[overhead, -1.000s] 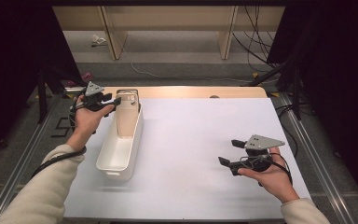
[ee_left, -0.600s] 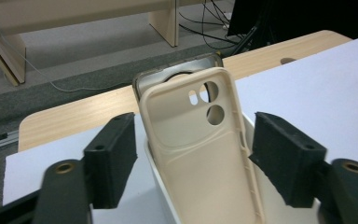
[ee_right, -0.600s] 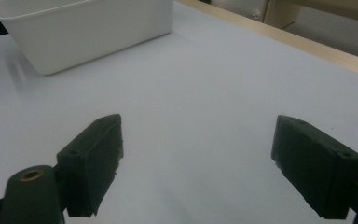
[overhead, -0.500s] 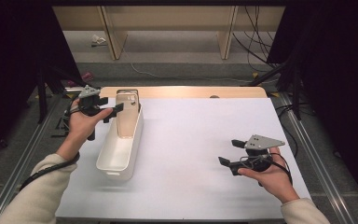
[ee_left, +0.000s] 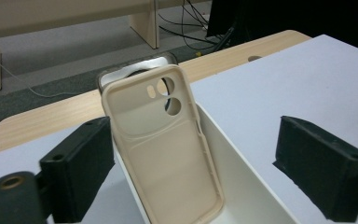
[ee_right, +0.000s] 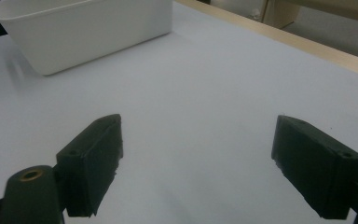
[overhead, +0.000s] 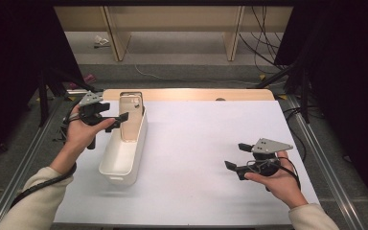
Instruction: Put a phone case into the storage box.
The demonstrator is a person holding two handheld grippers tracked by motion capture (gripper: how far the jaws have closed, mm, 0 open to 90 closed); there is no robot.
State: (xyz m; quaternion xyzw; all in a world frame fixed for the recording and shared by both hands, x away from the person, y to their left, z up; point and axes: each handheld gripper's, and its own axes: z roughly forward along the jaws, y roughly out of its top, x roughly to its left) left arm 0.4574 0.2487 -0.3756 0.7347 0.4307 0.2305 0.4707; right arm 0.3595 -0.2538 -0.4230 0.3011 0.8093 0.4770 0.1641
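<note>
High view: beige phone case (overhead: pixel 130 120) standing on end in far end of white bin (overhead: pixel 124 148), leaning on far wall, long axis tilted up and away. Left tool (overhead: pixel 117 119) just beside bin's left rim, pointing right toward case, jaws spread and just been opening, nothing pinched. Right tool (overhead: pixel 235 155) well apart at right side of table (overhead: pixel 196 139), jaws spread, empty, pointing left. Left hand (overhead: pixel 79 134) clearly nearer to case.

Left gripper view: case (ee_left: pixel 168 144) straight ahead between the two black jaws but beyond them, not touched; inner side facing camera, camera cutouts at top, lower end down inside bin (ee_left: pixel 242 172). A second, grey-rimmed case edge (ee_left: pixel 135 70) seen behind it. Long axis runs up and away from tool.

Right gripper view: jaws wide, bare table (ee_right: pixel 205 93) between them. Bin (ee_right: pixel 88 32) far off at upper left, long side facing tool. Any re-grasp judged a left-hand job: case lies right in front of left tool.
</note>
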